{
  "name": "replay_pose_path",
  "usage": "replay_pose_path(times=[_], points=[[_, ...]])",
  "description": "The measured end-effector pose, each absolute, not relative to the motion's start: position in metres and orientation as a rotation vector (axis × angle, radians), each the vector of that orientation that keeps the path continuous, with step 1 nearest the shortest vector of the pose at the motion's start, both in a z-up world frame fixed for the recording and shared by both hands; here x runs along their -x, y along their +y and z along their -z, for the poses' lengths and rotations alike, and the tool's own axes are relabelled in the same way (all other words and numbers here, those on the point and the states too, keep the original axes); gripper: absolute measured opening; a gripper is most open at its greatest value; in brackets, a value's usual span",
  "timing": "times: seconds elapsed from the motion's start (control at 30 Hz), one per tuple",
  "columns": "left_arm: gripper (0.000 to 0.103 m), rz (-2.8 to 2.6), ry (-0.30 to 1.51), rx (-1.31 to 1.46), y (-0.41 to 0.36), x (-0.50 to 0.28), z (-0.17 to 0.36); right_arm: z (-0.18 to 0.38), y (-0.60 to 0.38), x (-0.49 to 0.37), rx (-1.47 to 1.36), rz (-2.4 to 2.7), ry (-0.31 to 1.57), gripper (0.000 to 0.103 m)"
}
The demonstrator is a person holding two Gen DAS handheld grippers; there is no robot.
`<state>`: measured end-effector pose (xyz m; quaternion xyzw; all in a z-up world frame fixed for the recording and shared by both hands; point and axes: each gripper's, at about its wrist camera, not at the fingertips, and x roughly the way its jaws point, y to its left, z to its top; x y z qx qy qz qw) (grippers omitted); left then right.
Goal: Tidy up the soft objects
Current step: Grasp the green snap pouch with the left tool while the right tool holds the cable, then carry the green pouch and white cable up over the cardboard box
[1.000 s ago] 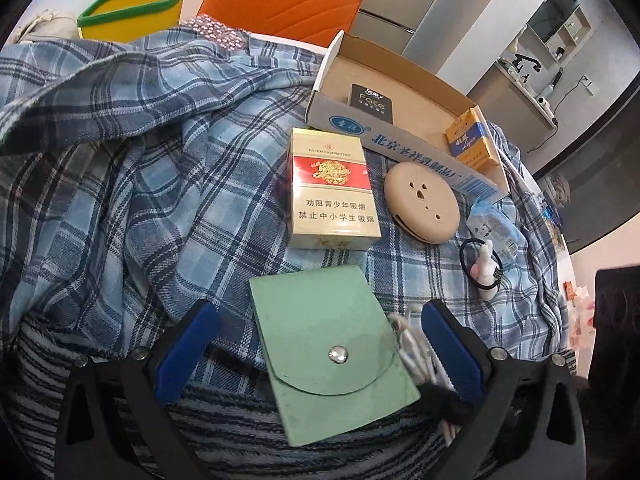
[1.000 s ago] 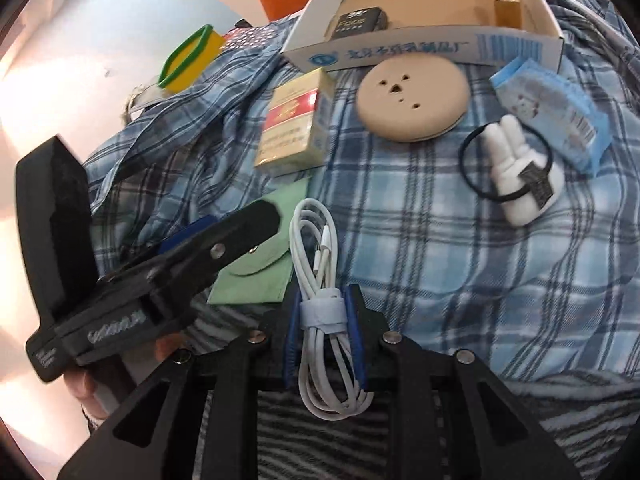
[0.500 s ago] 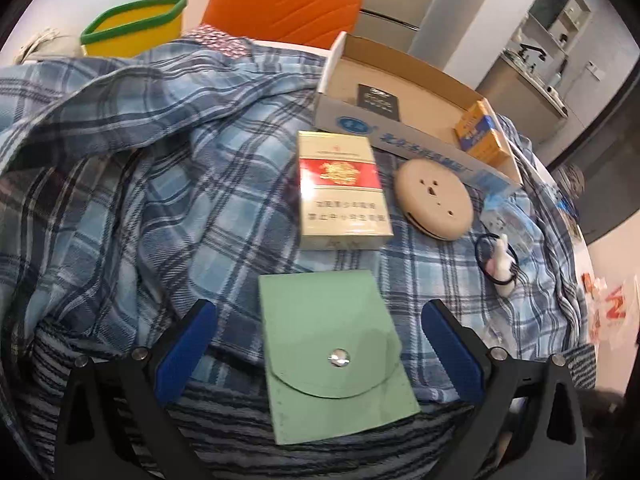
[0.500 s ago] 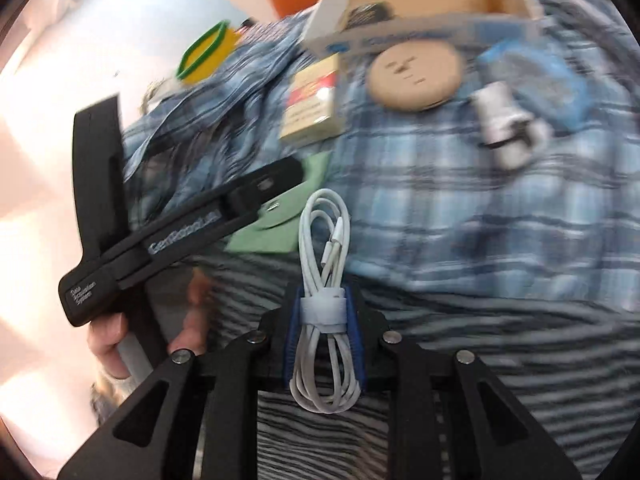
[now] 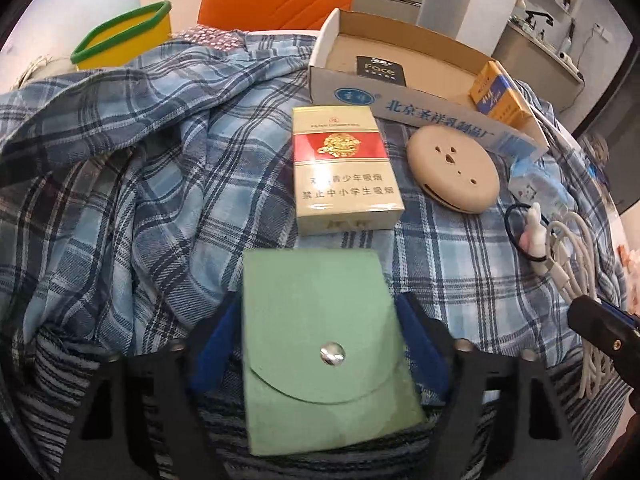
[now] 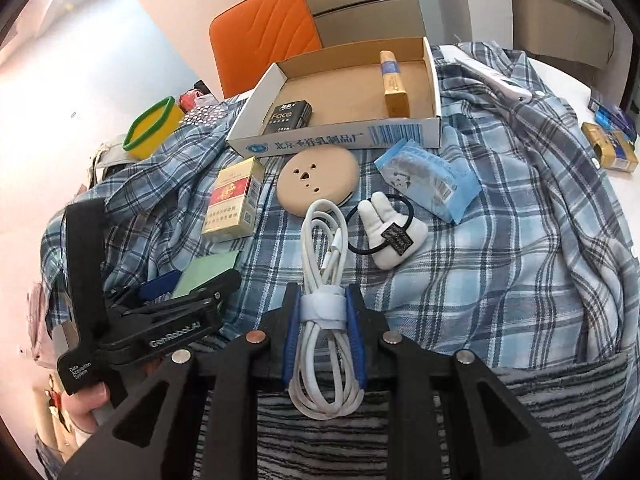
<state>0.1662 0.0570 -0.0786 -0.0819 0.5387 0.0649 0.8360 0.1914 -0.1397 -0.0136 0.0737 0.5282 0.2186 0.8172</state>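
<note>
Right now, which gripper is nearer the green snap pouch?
Left. The left gripper has just been closing, its blue pads at the green pouch sides. The right gripper sits beside it, shut on the white cable.

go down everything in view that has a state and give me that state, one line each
green pouch: flap snapped shut, between the closing left gripper pads
white cable: coiled, strapped, clamped in the right gripper
cardboard box: open, holding two small packs
cigarette pack: closed, lying flat
round beige case: closed
hair tie: loose on the plaid cloth
</note>
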Motion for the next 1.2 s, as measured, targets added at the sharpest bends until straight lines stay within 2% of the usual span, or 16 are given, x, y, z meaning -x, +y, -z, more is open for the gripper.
replay_pose_path(times=[0.27,0.37,0.67,0.97,1.2], points=[[0.073,-0.062,0.971,0.176,0.053,-0.155,0.052,0.016,-0.157,-0.185,-0.171,-0.454,1.098,0.021],[0.073,0.001,0.826,0.224,0.056,-0.145,0.034,0.012,-0.158,-0.184,-0.142,-0.426,1.055,0.021],[0.073,0.068,0.384,0.099,0.033,-0.090,-0.016,-0.006,-0.160,-0.172,-0.067,-0.401,0.874,0.021],[0.073,0.089,0.296,0.134,0.030,-0.063,-0.044,-0.044,-0.161,-0.155,-0.059,-0.426,0.753,0.021],[0.073,0.103,0.234,0.073,0.010,-0.061,-0.088,-0.083,-0.160,-0.159,-0.006,-0.378,0.682,0.021]])
